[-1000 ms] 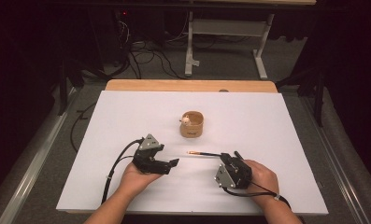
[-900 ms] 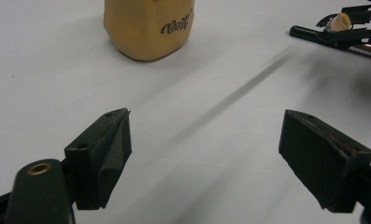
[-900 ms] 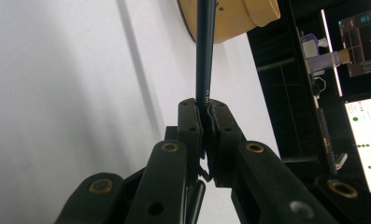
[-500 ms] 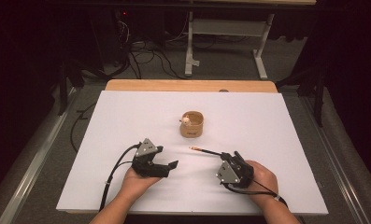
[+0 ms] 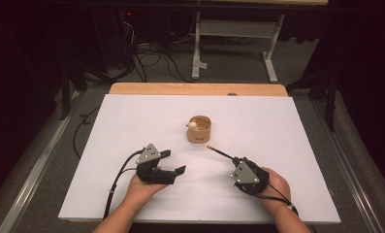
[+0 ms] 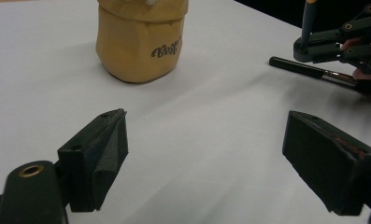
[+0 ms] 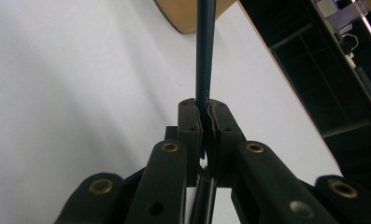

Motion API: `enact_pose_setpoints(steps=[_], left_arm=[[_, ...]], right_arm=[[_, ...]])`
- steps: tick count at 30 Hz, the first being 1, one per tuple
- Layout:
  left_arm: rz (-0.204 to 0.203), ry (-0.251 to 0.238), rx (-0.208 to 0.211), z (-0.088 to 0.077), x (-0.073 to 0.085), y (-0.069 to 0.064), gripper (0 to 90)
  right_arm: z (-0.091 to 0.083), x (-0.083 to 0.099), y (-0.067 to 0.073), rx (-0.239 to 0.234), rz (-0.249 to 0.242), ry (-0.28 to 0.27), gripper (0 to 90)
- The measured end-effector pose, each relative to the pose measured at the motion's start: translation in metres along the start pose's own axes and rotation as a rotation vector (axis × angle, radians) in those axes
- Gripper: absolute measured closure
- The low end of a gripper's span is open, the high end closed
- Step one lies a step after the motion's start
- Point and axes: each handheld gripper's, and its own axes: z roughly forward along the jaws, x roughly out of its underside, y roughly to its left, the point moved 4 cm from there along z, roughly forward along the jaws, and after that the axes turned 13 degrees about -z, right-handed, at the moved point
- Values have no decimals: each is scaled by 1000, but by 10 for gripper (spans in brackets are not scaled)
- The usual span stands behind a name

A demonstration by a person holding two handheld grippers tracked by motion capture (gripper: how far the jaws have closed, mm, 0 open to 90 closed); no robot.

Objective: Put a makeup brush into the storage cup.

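White table [image 5: 301, 145] has lots of room; right gripper [image 5: 234, 161] pinches a brush [image 5: 219, 152] near the cup [image 5: 199, 129], left gripper [image 5: 173, 162] gapes, nothing inside.

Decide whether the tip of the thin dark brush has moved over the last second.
Yes. The thin dark brush in the right gripper has swung its tip away from the person, nearer the small tan pot, which stayed put.

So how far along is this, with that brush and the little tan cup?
Picked up already: the right tongs are shut on the thin brush, its tip aimed at the tan cup. In hand: carrying it there. The left tongs are open, holding nothing. Probably still left: getting the brush into the cup, where something small already pokes out.
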Motion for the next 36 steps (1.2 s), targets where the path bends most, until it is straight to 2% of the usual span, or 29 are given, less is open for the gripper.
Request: enact_pose_setpoints(steps=[5,8,13,17,18,20,22,25,27,32,36], left_arm=[[-5,-11,2,0,-1,-2,134],[-17,-27,18,-2,-2,-3,129],[-7,-55,26,-5,-4,-5,129],[-10,-75,27,-8,-6,-6,129],[-10,-79,28,-8,-7,-6,129],[-8,-82,30,-9,-7,-7,129],[-8,-88,33,-9,-7,-7,129],[-8,-98,38,-11,-8,-9,129],[-3,-104,45,-12,-9,-10,129],[3,-113,48,-13,-9,-11,129],[2,-115,48,-14,-9,-11,129]], right_arm=[[-3,3,-4,-4,65,-9,875],[-6,3,-5,-9,111,-18,875],[-11,5,-9,-19,202,-49,874],[-13,8,-13,-45,289,-79,874],[-14,8,-12,-58,330,-90,874],[-15,9,-14,-63,355,-102,875],[-16,10,-16,-87,420,-127,875],[-16,12,-19,-108,481,-158,875],[-17,12,-19,-114,493,-168,875],[-16,11,-21,-138,563,-203,875],[-14,12,-21,-150,586,-211,875]])
